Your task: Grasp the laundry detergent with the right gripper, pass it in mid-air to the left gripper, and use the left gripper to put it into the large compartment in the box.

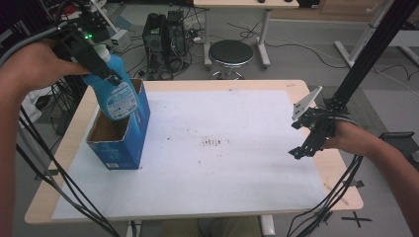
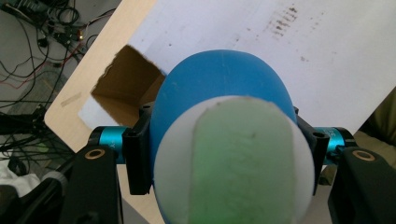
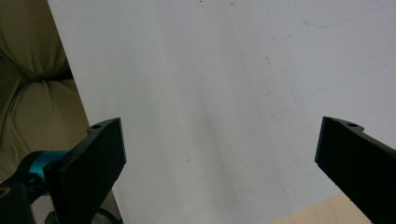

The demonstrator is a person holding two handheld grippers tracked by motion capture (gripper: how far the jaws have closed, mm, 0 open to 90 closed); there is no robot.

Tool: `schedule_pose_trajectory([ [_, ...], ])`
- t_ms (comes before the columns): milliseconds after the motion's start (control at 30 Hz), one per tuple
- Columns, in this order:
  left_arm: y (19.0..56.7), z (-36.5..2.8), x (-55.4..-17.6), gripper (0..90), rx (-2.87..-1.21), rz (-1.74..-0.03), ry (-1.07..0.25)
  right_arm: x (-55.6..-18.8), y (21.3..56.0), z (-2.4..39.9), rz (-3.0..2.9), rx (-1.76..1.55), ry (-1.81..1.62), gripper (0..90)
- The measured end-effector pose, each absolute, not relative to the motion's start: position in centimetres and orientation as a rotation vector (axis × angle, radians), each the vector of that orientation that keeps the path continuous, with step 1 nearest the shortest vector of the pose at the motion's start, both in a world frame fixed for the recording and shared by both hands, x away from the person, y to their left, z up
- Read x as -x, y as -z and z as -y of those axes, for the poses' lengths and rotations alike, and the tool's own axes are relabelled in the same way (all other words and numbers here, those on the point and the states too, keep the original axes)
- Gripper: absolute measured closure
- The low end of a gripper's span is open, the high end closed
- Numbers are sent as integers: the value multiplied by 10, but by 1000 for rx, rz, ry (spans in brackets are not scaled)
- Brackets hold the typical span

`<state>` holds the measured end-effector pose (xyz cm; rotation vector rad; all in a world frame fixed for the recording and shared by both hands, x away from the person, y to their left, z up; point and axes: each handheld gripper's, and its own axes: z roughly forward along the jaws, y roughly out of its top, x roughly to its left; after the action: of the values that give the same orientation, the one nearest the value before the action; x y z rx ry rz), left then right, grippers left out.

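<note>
Left hand-held gripper [image 1: 101,66] clamping a blue bottle [image 1: 116,91] near its top, jaws pressing on both sides of the body just under the white cap [image 2: 233,161]. Holding the bottle in the air, tilted, with its lower part hanging over the open mouth of a blue carton box [image 1: 121,136]; whether the bottom is already touching the inside of the box, cannot tell. Showing a white label on the bottle's front in the high view. In the left gripper view, looking down along the bottle, with a pale green strip on the cap and the brown inside of the box [image 2: 126,79] beyond it.

Standing upright at the left side of the tabletop [image 1: 64,148], partly on a white sheet [image 1: 222,163] covering most of the surface. Carrying some small dark marks [image 1: 213,142] near the sheet's middle.

Right hand-held gripper [image 1: 309,140] hovering at the right edge of the sheet, well apart from the box, jaws spread wide and gripping nothing. In the right gripper view, looking down on the bare white sheet [image 3: 210,93] between the two black jaws.
</note>
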<state>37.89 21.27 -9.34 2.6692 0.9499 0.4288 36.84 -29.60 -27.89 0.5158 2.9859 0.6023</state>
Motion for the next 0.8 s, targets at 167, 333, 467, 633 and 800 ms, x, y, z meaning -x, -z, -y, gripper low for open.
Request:
schedule_pose_trajectory([
  [167,101,-223,-380,379,-2618,-1006,-447,-369,276,298,-2981,-526,-597,9],
  [333,109,-232,-384,379,-2657,-1002,-442,-369,275,300,-2976,-530,-601,9],
  [467,119,-238,-388,380,-2639,-1026,-441,-369,275,300,-2972,-531,-602,9],
  [633,136,-244,-393,379,-2612,-1053,-430,-369,274,300,-2969,-538,-593,9],
  [800,159,-249,-398,380,-2626,-1055,-409,-370,275,300,-2965,-548,-585,9],
])
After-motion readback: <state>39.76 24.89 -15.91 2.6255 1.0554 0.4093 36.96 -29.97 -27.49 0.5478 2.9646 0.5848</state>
